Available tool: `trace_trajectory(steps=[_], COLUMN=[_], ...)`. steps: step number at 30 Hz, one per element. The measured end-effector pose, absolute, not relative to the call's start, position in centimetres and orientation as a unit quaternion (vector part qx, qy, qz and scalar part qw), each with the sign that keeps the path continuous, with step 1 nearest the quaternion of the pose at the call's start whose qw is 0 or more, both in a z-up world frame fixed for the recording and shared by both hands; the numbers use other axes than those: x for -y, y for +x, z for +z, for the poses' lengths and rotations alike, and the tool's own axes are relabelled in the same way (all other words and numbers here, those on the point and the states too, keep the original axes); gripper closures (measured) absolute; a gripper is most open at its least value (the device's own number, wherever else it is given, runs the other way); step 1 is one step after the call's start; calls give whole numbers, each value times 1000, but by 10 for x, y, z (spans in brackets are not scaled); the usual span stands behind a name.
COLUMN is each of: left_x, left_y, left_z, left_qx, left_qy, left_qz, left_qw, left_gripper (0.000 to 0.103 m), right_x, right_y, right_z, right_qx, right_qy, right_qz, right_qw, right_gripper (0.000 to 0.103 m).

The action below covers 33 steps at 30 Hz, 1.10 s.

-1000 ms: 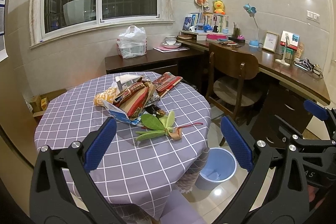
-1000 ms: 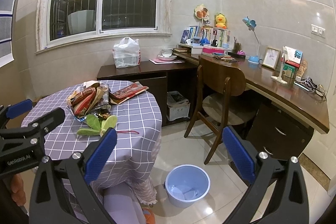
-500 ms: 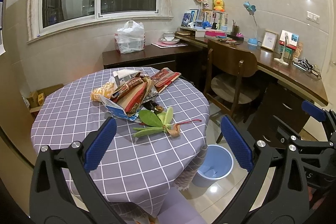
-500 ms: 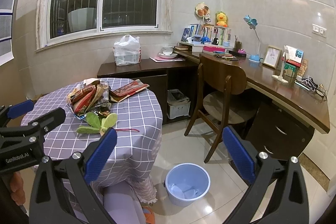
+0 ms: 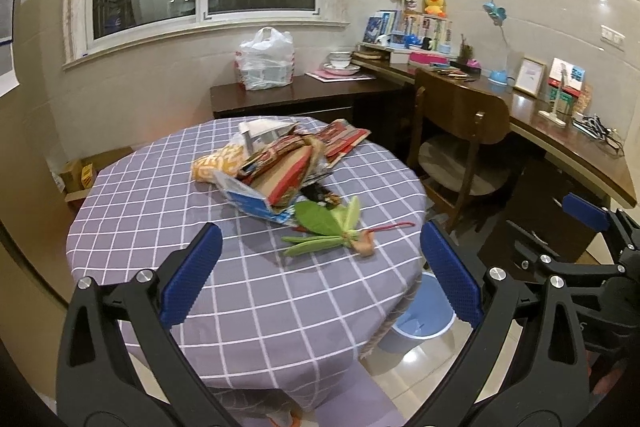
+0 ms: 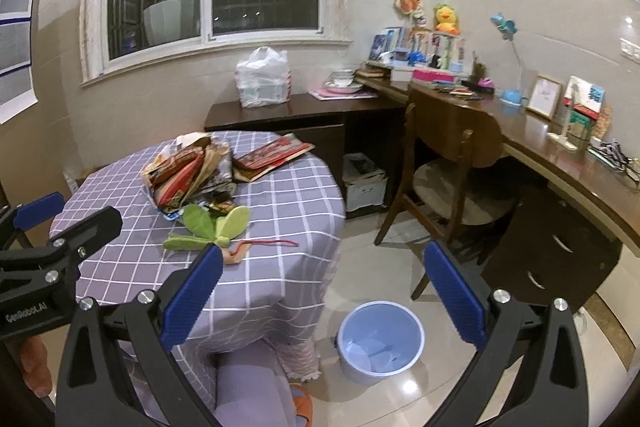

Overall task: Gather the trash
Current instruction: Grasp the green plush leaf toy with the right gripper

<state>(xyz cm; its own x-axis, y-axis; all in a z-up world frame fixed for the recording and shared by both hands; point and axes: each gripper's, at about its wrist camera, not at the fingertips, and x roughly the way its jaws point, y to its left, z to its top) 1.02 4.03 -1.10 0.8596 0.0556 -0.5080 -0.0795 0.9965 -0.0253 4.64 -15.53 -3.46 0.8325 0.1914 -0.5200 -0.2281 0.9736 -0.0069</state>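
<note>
A heap of snack wrappers and torn packets lies on the round table with the purple checked cloth. In front of the heap lie green leaves with a peel and a red string. A flat red packet sits at the far side. A light blue bin stands on the floor right of the table, with paper scraps inside. My left gripper hangs open above the table's near edge. Over the floor beside the table my right gripper is open and holds nothing.
A wooden chair is tucked at a long dark desk laden with books, a lamp and frames. A white plastic bag sits on the low cabinet under the window. A cardboard box stands left of the table. A purple seat is below.
Both views have shifted slightly, the left gripper edging a little closer to the table. Both grippers stay open and the trash has not moved.
</note>
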Motion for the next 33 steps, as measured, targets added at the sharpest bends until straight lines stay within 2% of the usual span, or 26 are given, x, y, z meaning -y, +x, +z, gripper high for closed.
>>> trace_trajectory(steps=[10,21,27,28,29,30,32,33], left_x=[-87,-137,-146,-146,-146,-146,-145,-145], left_y=[27,58,70,71,73,75,79,81], left_z=[-29,-65,-77,-77,-78,-78,-78,-77], left_qx=[-296,-354,-375,-376,-377,-377,-378,-378], left_qy=[-44,-86,-93,-94,-95,-94,-92,-93], left_qz=[79,104,89,87,84,82,77,72], left_qw=[951,925,918,918,918,918,918,919], left_gripper=[6,6,6,6,6,6,6,6], right_x=[97,37,22,19,17,16,19,23], right_y=[92,157,176,174,173,172,171,172], right_z=[-57,-114,-134,-134,-132,-130,-127,-127], right_qx=[-318,-405,-417,-410,-400,-397,-398,-402], right_qy=[-54,-69,-75,-82,-87,-84,-80,-73], right_qz=[168,186,188,185,193,202,200,201], right_qw=[931,893,886,890,892,891,892,890], right_gripper=[4,4,7,11,25,49,72,75])
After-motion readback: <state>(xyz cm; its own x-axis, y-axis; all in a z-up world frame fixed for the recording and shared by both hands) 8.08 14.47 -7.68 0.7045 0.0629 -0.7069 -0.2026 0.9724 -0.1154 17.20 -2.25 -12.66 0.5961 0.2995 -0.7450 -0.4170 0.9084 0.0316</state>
